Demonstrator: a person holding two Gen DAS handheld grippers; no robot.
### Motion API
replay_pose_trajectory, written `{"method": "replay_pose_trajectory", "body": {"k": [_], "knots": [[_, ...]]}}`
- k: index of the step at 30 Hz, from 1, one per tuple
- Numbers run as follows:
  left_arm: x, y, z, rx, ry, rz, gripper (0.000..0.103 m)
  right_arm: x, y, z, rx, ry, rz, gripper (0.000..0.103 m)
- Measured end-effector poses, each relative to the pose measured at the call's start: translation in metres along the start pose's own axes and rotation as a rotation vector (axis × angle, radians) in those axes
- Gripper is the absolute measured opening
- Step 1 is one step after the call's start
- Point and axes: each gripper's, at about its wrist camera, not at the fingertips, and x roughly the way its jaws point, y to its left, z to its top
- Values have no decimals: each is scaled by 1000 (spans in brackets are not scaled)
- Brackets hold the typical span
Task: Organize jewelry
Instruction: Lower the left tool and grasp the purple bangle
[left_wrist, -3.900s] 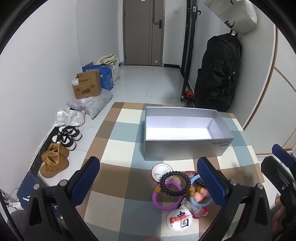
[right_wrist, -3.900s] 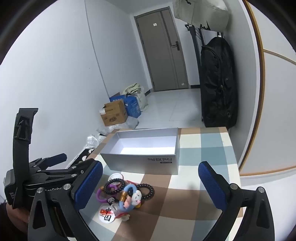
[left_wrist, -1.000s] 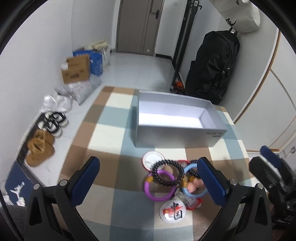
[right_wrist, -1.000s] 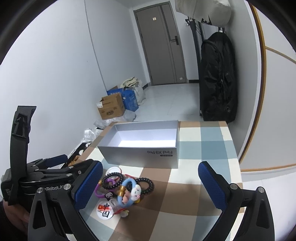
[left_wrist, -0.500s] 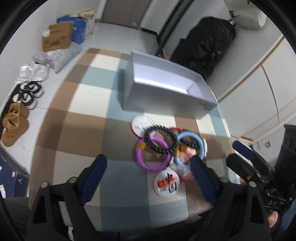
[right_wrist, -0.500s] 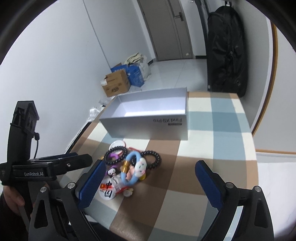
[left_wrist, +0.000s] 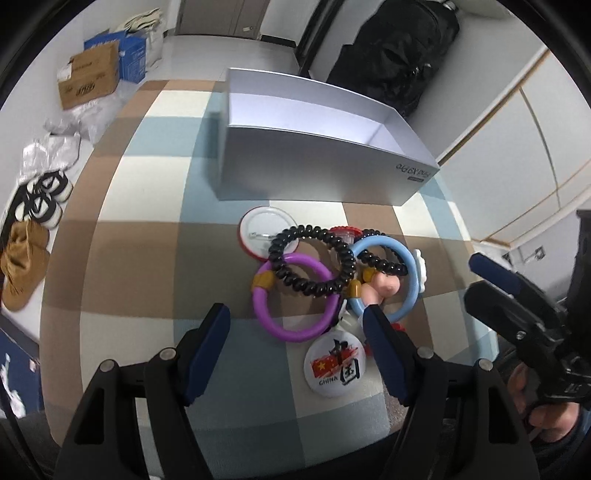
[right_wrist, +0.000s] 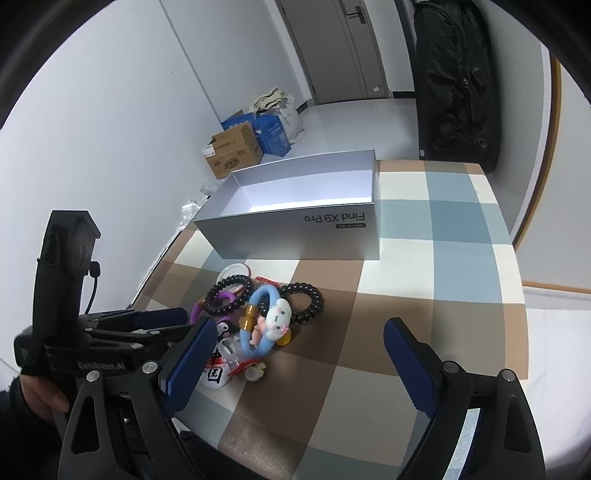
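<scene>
left hand-held gripper – closing, nothing pinched, low centre over purple ring | right hand-held gripper – closing, spread, empty | box upper centre on desk

Your checked table carried an open silver box at the back. Just before it lay the jewelry heap: purple ring, pin badges, black coils.

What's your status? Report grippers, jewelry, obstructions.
Left gripper closing over the purple ring, nothing gripped. Right gripper closing, empty. Jewelry pile tangled on the table; silver box empty. Nothing in the way.
</scene>
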Motion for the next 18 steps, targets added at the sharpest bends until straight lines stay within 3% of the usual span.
{"method": "replay_pose_trajectory", "body": {"k": [6,8,11,18], "knots": [[6,-5,4,50,-18,85,70,-3,-2,-1,5,-6,-1,92],[8,-9,4,92,-20,115,58,-3,-2,-1,3,-4,-3,92],[9,-17,3,145,-17,130,51,-3,-1,-1,-2,-1,-11,92],[2,0,2,73,2,27,49,-7,-4,-1,15,-7,-10,92]]}}
